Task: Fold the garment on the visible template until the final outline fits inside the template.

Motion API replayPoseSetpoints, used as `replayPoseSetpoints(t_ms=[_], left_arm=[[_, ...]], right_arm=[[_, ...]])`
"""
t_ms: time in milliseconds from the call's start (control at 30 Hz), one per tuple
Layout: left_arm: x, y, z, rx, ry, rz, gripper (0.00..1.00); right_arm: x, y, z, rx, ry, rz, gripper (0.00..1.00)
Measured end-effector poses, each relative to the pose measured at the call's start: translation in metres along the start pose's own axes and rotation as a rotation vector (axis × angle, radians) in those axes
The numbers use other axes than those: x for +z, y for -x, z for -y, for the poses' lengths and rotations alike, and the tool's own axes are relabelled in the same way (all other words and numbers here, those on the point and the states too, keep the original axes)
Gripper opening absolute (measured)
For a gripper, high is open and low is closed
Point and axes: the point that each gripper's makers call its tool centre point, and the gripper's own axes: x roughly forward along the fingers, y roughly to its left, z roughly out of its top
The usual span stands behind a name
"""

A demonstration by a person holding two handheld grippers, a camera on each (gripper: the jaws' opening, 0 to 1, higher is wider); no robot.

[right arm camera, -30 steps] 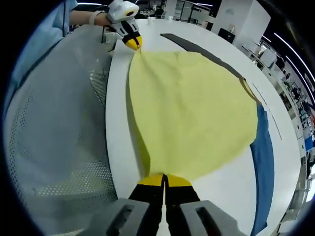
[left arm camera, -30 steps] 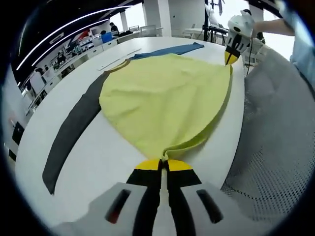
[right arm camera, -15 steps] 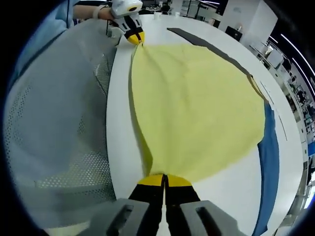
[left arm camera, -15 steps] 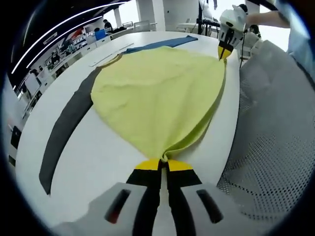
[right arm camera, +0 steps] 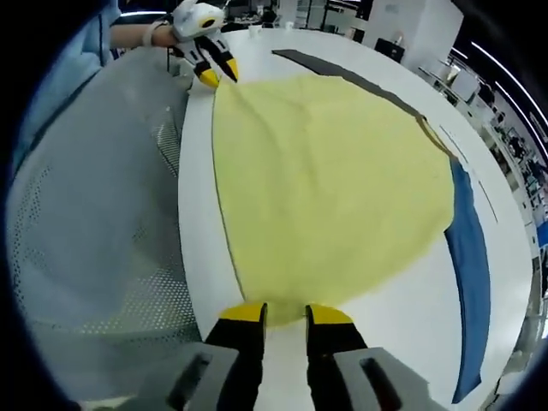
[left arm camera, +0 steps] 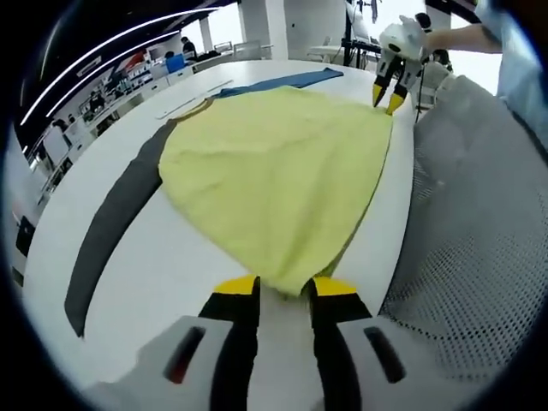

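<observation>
The yellow garment (left arm camera: 274, 171) is spread flat on the white table (left arm camera: 171, 265), reaching from 6 toward 12 o'clock in the left gripper view. The left gripper (left arm camera: 284, 288) is seen wide apart, with the garment's corner lying loose between its tips. The right gripper (right arm camera: 284, 313) is also wide, gripping nothing. A dark strip (left arm camera: 111, 231) lies at 9 o'clock and a blue strip (right arm camera: 471, 282) at 3 o'clock.

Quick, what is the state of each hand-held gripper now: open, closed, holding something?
Left hand-held gripper: open, holding nothing; the yellow garment edge lies between its jaws.
Right hand-held gripper: open, holding nothing, at the garment's edge.
</observation>
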Motion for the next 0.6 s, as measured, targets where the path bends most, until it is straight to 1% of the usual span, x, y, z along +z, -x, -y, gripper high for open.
replayPoseSetpoints(t_ms=[67, 133, 167, 200, 233, 267, 300, 333, 367, 400, 467, 500, 533, 567, 600], left_arm=[[0.004, 0.002, 0.000, -0.008, 0.023, 0.034, 0.30], [0.006, 0.003, -0.001, -0.010, 0.046, 0.054, 0.37], [0.008, 0.003, -0.002, -0.009, 0.063, 0.066, 0.43], [0.011, 0.004, -0.003, -0.009, 0.089, 0.088, 0.47], [0.014, 0.005, -0.004, -0.011, 0.107, 0.104, 0.51], [0.019, 0.006, -0.006, -0.015, 0.132, 0.135, 0.55], [0.023, 0.007, -0.007, -0.017, 0.148, 0.154, 0.59], [0.028, 0.008, -0.006, -0.023, 0.162, 0.176, 0.63], [0.033, 0.010, -0.010, -0.009, 0.184, 0.197, 0.70], [0.036, 0.010, -0.012, -0.002, 0.194, 0.209, 0.75], [0.040, 0.011, -0.015, -0.007, 0.201, 0.223, 0.87], [0.043, 0.011, -0.016, -0.003, 0.207, 0.232, 0.91], [0.044, 0.011, -0.017, -0.002, 0.209, 0.236, 0.94], [0.044, 0.010, -0.018, 0.003, 0.211, 0.234, 0.95], [0.045, 0.010, -0.019, 0.007, 0.211, 0.234, 0.96]], right_arm=[[0.001, 0.002, 0.000, 0.002, -0.034, 0.022, 0.24], [0.002, 0.004, 0.001, -0.001, -0.074, 0.060, 0.32], [0.003, 0.004, 0.001, -0.001, -0.091, 0.079, 0.38], [0.005, 0.006, 0.003, -0.010, -0.128, 0.106, 0.43], [0.006, 0.007, 0.004, -0.013, -0.146, 0.125, 0.48], [0.008, 0.010, 0.005, -0.013, -0.188, 0.150, 0.51], [0.007, 0.011, 0.008, -0.025, -0.236, 0.155, 0.53], [0.010, 0.013, 0.015, -0.053, -0.278, 0.179, 0.58], [0.013, 0.016, 0.018, -0.062, -0.270, 0.211, 0.62], [0.013, 0.019, 0.022, -0.078, -0.290, 0.229, 0.66], [0.017, 0.022, 0.028, -0.089, -0.354, 0.273, 0.86], [0.020, 0.024, 0.037, -0.124, -0.365, 0.316, 0.98], [0.016, 0.028, 0.043, -0.166, -0.376, 0.316, 0.99], [0.021, 0.030, 0.046, -0.174, -0.397, 0.359, 1.00], [0.018, 0.033, 0.048, -0.187, -0.421, 0.355, 1.00]])
